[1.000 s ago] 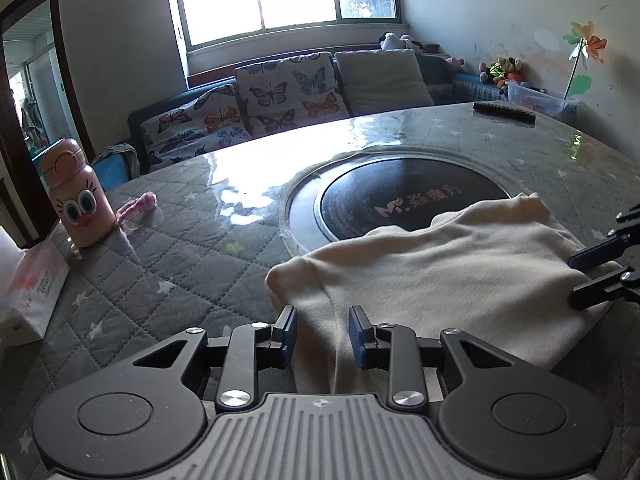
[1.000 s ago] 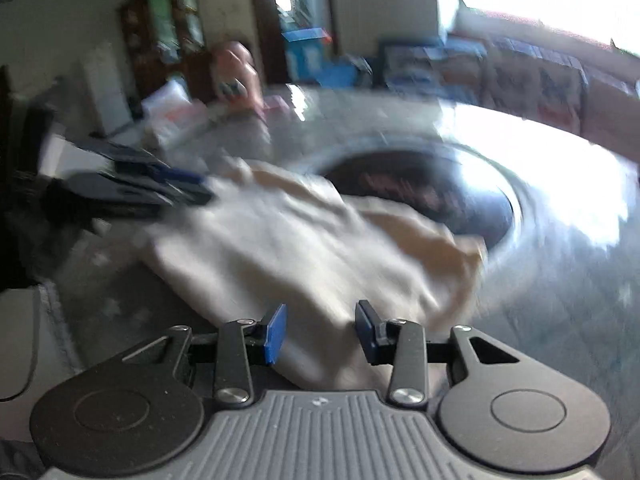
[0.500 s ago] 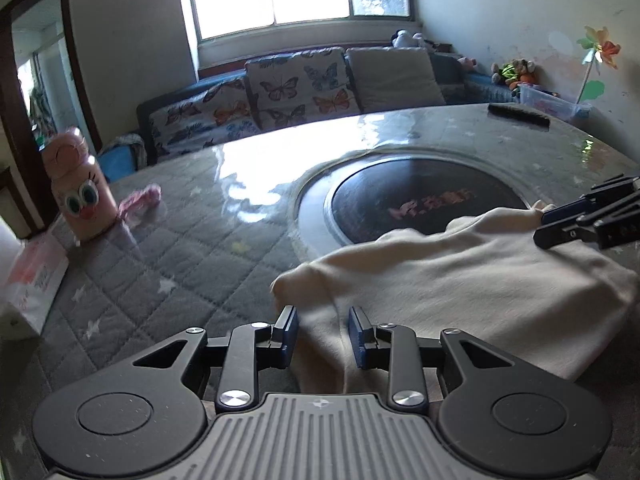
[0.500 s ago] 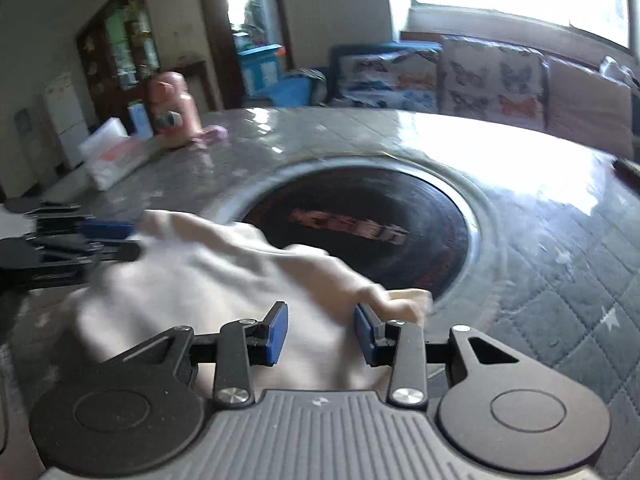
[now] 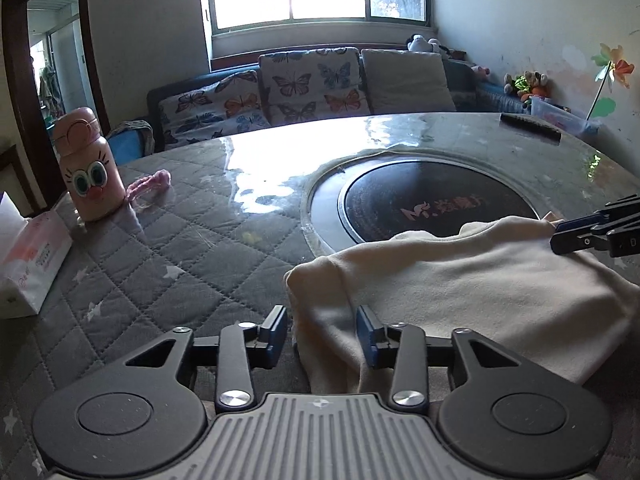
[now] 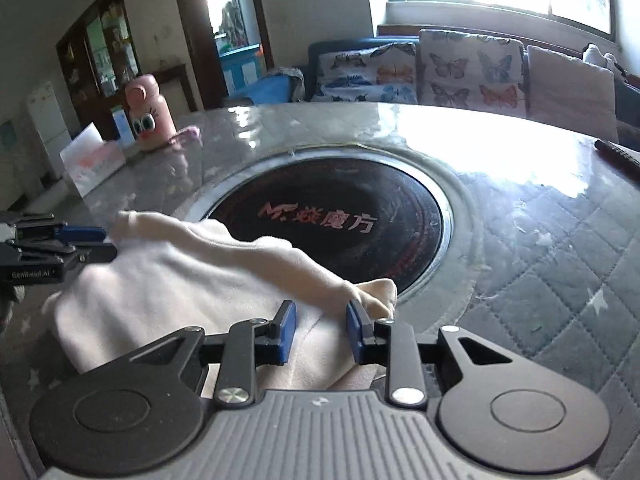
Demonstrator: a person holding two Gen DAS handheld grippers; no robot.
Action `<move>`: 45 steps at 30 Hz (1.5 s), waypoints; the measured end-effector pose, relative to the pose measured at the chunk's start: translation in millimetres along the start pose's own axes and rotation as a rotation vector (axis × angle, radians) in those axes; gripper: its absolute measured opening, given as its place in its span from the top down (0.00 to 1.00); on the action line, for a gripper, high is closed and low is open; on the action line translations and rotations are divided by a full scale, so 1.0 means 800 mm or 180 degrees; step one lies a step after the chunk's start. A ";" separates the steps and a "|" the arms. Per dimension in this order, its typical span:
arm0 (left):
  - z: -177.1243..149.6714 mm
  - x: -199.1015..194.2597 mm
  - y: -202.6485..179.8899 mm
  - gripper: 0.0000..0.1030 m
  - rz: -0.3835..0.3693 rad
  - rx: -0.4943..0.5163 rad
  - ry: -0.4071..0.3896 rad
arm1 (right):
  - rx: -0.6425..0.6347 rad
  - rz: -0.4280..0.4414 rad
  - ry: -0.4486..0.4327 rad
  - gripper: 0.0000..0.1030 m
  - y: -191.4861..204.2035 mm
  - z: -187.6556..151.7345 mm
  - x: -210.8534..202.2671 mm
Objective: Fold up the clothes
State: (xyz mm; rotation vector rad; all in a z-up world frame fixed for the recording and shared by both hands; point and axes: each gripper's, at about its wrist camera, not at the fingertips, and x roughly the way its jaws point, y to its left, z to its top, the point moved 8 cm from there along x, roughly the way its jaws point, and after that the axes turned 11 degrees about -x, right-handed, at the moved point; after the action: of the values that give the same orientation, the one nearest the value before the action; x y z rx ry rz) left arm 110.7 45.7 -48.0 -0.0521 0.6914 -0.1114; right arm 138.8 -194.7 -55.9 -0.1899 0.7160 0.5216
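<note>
On the round worktop, which wears a grey quilted cover with white stars, a cream garment lies bunched, its far edge lapping over the rim of the dark circular inset at the centre. The left hand-held gripper sits at the garment's near left corner with its blue-padded fingers parted; a fold of cloth rises between them, but the pads do not press it. The right hand-held gripper is at the opposite end, likewise parted, with a ridge of the fabric lying in the gap and the garment's rolled tip just beside its right pad. Each gripper shows at the edge of the other's view, close against the cloth. Well apart from the garment, toward the far left edge, stand a pink bottle with cartoon eyes, a pink strap beside it, and a tissue pack. A butterfly-print sofa lines the wall under the window.
</note>
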 end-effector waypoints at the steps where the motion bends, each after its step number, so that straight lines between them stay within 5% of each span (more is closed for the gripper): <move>1: 0.001 -0.003 -0.001 0.52 0.0002 0.0000 -0.0010 | -0.0018 -0.0014 -0.0022 0.71 0.002 0.002 -0.004; 8: -0.003 -0.017 -0.012 0.35 -0.0050 -0.0002 -0.0049 | -0.0385 0.0059 -0.0176 0.55 0.046 0.012 -0.030; 16: -0.008 -0.034 -0.012 0.00 -0.0056 -0.0084 -0.0146 | -0.0680 -0.0030 -0.0147 0.50 0.082 -0.003 -0.019; 29: -0.011 -0.037 0.005 0.00 0.0087 -0.0241 -0.0133 | -0.0729 -0.0120 -0.0241 0.39 0.088 -0.016 -0.024; 31: -0.012 -0.037 0.008 0.00 0.0121 -0.0273 -0.0120 | -0.0703 -0.0128 -0.0247 0.33 0.087 -0.016 -0.025; 33: -0.013 -0.036 0.012 0.00 0.0168 -0.0303 -0.0109 | -0.0675 -0.0138 -0.0299 0.17 0.087 -0.013 -0.030; 45: -0.024 -0.029 0.027 0.00 0.0263 -0.0516 0.0021 | -0.0707 -0.0143 -0.0332 0.03 0.091 -0.018 -0.033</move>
State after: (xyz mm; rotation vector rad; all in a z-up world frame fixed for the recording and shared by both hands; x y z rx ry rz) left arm 82.4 69.8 -50.0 -0.1784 0.7071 0.0239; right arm 75.7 -147.5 -48.3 -0.3826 0.5502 0.5636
